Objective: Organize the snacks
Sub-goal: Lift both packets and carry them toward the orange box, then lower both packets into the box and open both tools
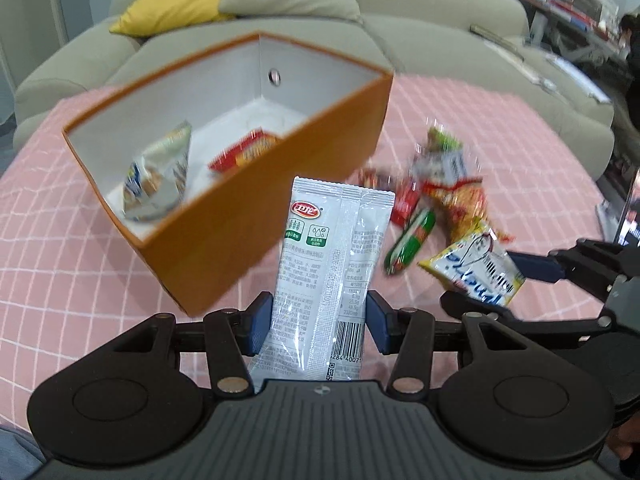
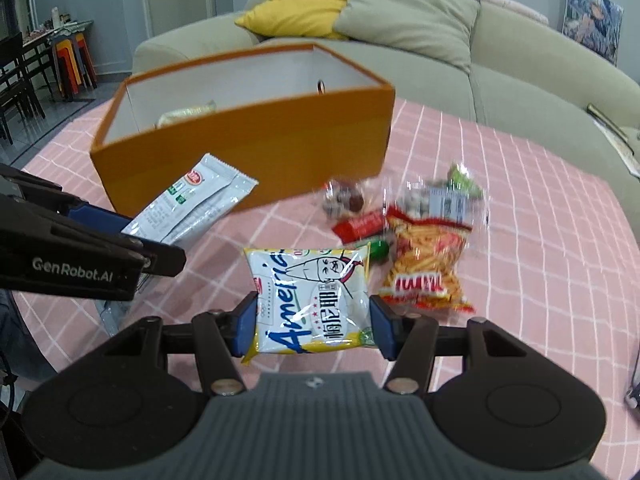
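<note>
My left gripper [image 1: 318,322] is shut on a grey-white snack sachet [image 1: 328,264], held upright just in front of the orange box [image 1: 256,200]; the sachet also shows in the right wrist view [image 2: 188,210]. The box holds a silver packet [image 1: 158,176] and a red packet [image 1: 244,152]. My right gripper [image 2: 312,322] is shut on a yellow-white snack bag [image 2: 312,296], seen in the left wrist view too [image 1: 476,272]. Loose snacks lie right of the box: an orange fries bag [image 2: 426,264], a red packet [image 2: 360,226], a green stick [image 1: 412,240].
Everything sits on a pink checked cloth [image 2: 540,240]. A beige sofa [image 2: 500,76] with a yellow cushion [image 2: 304,0] stands behind. A clear bag of sweets [image 2: 344,198] and a green-topped bag [image 2: 448,196] lie near the box's right corner.
</note>
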Available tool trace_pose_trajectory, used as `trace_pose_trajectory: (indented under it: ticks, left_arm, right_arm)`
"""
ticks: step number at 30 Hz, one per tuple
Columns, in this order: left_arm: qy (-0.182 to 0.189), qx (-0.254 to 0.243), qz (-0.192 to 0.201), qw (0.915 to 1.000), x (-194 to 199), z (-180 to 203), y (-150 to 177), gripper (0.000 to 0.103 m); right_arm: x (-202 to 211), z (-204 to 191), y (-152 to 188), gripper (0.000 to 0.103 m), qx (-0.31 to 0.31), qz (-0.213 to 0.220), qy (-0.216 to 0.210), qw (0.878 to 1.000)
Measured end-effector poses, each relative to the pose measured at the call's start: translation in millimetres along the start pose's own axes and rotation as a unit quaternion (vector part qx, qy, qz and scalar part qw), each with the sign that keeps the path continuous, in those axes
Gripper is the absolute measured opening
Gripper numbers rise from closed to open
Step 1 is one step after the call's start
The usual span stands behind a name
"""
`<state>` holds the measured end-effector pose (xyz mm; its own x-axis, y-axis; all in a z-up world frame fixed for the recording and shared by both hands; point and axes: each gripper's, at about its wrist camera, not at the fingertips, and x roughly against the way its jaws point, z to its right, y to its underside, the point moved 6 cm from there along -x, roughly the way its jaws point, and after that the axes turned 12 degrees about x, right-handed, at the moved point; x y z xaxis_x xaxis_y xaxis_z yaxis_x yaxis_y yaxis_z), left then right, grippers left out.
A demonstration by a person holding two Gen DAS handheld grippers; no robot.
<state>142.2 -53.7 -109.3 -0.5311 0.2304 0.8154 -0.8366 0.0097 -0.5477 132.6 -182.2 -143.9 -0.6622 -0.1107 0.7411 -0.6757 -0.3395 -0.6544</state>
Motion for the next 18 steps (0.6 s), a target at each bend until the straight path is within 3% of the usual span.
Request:
trace_pose_trajectory:
  ticks: [7, 18]
  left_arm:
    - [0.010, 0.013, 0.054, 0.9984, 33, 0, -33, 0.056]
    - [0.008, 0.023, 0.090, 0.9957, 47, -27, -101, 0.056]
  right_arm:
    - [19, -3, -32, 0.055, 0.023, 0.039, 0.004, 0.999]
    - [16, -4, -117, 0.055, 0.067, 0.096, -0.010, 0.993]
